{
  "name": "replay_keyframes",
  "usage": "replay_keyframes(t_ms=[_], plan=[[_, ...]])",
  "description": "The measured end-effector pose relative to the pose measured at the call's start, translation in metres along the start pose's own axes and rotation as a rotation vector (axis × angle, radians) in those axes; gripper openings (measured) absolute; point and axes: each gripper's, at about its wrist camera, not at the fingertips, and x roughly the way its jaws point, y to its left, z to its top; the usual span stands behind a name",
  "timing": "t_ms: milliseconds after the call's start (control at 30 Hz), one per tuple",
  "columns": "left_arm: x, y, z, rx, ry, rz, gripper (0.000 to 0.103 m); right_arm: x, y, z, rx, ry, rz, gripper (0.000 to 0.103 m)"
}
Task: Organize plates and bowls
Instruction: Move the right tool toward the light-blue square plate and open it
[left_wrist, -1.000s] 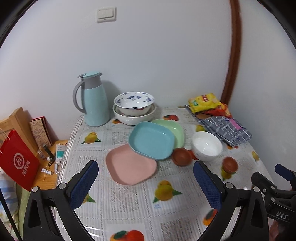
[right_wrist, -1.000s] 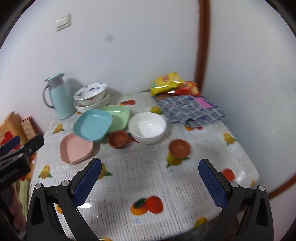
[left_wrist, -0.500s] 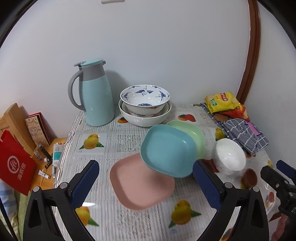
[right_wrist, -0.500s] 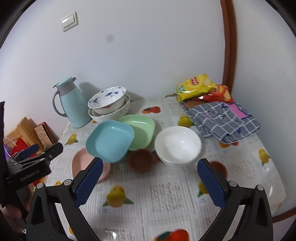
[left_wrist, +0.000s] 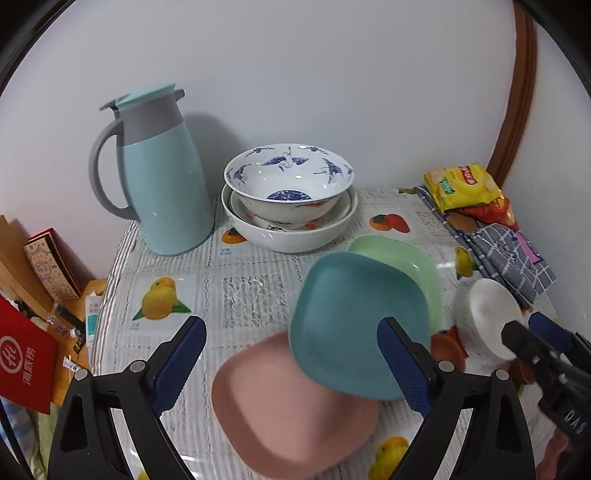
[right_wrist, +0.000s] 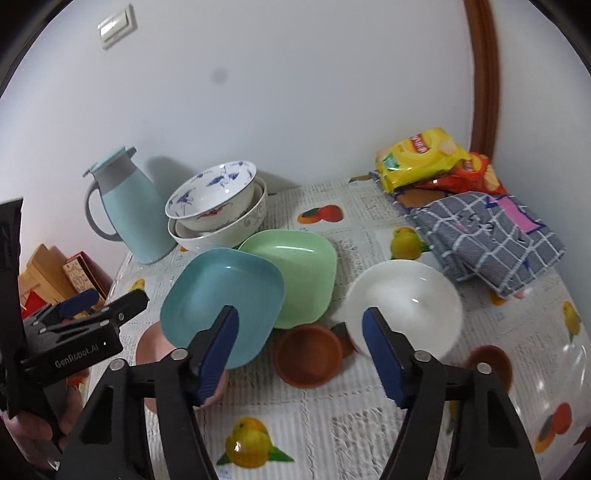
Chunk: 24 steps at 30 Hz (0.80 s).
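Note:
Three square plates overlap in a row: pink plate (left_wrist: 291, 413), teal plate (left_wrist: 354, 325) leaning on it, green plate (left_wrist: 399, 266) behind. My left gripper (left_wrist: 291, 343) hovers over the pink and teal plates, jaws wide and closing slowly, touching nothing. My right gripper (right_wrist: 301, 325) hangs above a small brown bowl (right_wrist: 308, 354), between the teal plate (right_wrist: 218, 295) and a white bowl (right_wrist: 402, 306). Its jaws are closing, with the pads clear of everything. A blue-patterned bowl (left_wrist: 288, 177) sits nested in a wide white bowl (left_wrist: 291, 236) at the back. A second brown bowl (right_wrist: 489, 363) lies further right.
A pale blue thermos jug (left_wrist: 159, 184) stands back left by the wall. Snack packets (right_wrist: 421, 155) and a folded checked cloth (right_wrist: 487, 236) fill the back right corner. Left of the table are a red bag (left_wrist: 22, 362) and wooden boxes.
Both grippers have moved forward and down toward the dishes, which now look much larger. The right gripper's jaws have narrowed clearly; the left's only slightly.

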Motion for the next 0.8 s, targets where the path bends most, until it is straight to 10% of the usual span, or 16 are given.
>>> replay_keyframes(t_ms=[367,800], plan=[[0.059,0.007,0.017,-0.010,0.047,-0.032,0.091,0.067,0.022,0.008,-0.051,0.055,-0.046,0.054],[0.095,0.007,0.005,-0.020,0.128,-0.124,0.060,0.104,0.034,-0.001,-0.074,0.109,-0.087,0.050]])
